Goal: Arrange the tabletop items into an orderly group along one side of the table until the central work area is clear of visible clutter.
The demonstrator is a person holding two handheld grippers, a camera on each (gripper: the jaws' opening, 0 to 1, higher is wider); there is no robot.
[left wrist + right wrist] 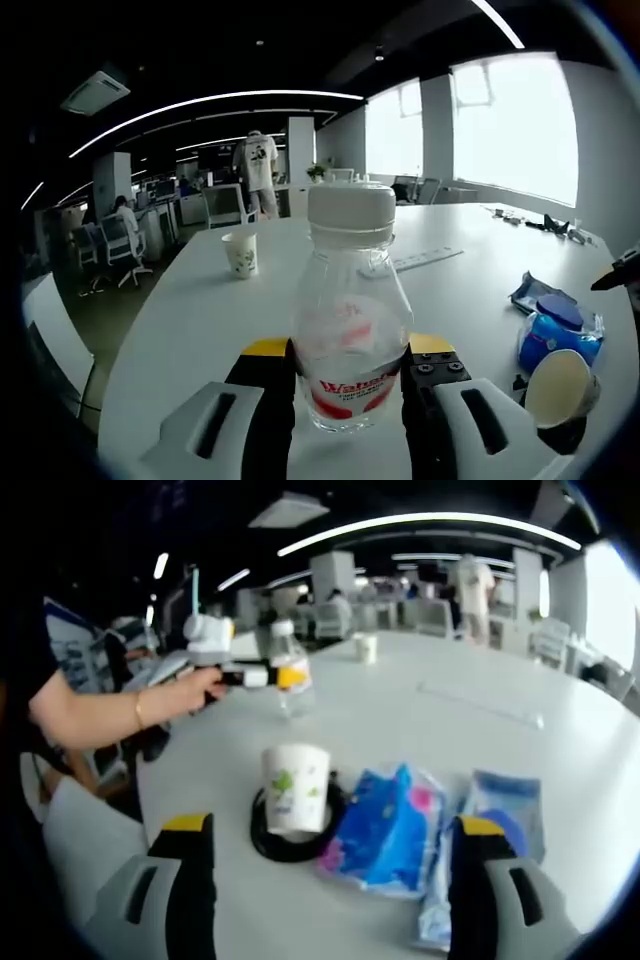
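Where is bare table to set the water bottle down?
Bare table lies between the water bottle, held in the left gripper, and the far paper cup. More lies beyond the power strip. It is crowded around the near paper cup, black ring and blue packets.

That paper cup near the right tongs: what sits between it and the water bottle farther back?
Only bare white table, seen in the right gripper view, separates the paper cup from the water bottle.
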